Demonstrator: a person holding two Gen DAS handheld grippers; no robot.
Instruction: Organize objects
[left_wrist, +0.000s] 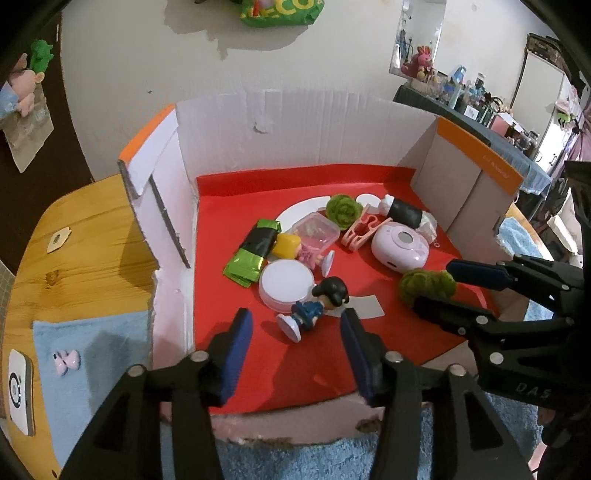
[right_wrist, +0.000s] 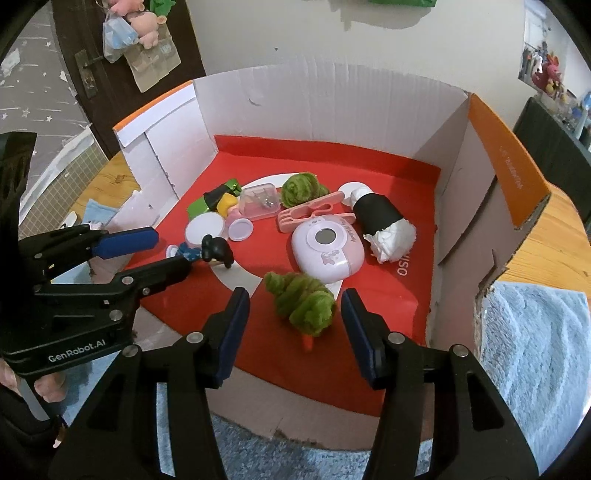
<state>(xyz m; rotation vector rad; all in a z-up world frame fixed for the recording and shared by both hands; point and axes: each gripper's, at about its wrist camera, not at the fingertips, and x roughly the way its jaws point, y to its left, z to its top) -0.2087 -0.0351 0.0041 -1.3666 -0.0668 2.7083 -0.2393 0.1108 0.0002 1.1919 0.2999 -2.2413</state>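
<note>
Right wrist: fuzzy green toy (right_wrist: 303, 300)

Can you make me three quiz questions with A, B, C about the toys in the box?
1. Where is the green fuzzy toy nearest the front?
A. Between the right tool's fingers
B. On the blue towel
C. On top of the pink gadget

2. What colour is the box's floor?
A. Yellow
B. Red
C. Black

3. How is the left tool?
A. Shut on the little doll
B. Shut on nothing
C. Open, with the little doll lying between its fingers

Answers:
1 A, the fingers stand either side of it.
2 B, red sheet under the toys.
3 C, a wide gap shows.
</note>
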